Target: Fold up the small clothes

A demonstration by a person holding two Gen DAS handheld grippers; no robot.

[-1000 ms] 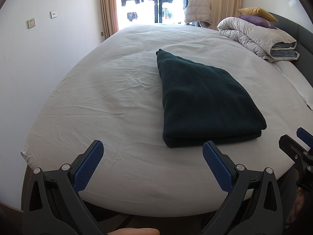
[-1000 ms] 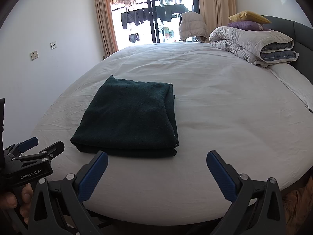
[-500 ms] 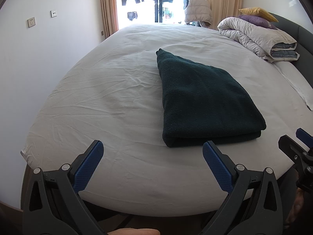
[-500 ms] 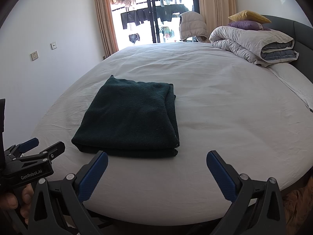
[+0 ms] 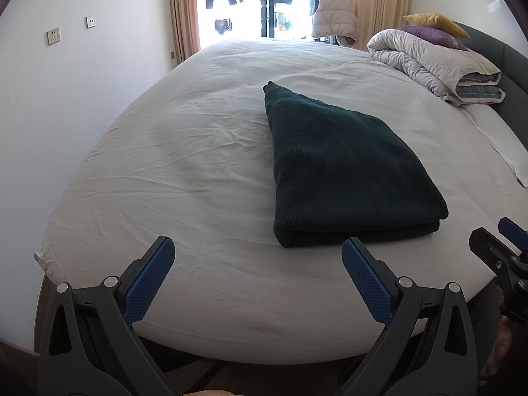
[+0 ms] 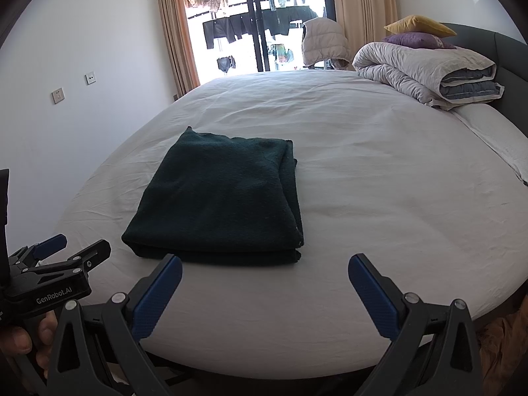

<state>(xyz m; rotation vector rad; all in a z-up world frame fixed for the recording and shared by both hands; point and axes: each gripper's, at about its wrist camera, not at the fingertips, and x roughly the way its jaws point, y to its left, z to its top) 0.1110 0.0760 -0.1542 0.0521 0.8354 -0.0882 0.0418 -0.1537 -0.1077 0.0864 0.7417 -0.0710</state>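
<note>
This is a bedroom in a home: a big bed (image 6: 363, 171), a rolled quilt (image 6: 425, 69), pillows (image 6: 419, 26), and curtains (image 6: 176, 29).

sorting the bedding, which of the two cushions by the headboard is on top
The yellow cushion is on top. It lies on the purple cushion, which itself rests on the rolled grey duvet at the head of the bed.

The folded dark green garment (image 5: 346, 171) is a thick, matt knit with a nubbly, slightly fuzzy face. The bed sheet (image 5: 184, 171) under it is thin white cloth, matt and creased. Both the left gripper (image 5: 257, 264) and the right gripper (image 6: 264, 274) are matt black plastic with silvery metal rivets, and their blue pads (image 6: 155, 297) carry a fine cross-hatched texture.
</note>
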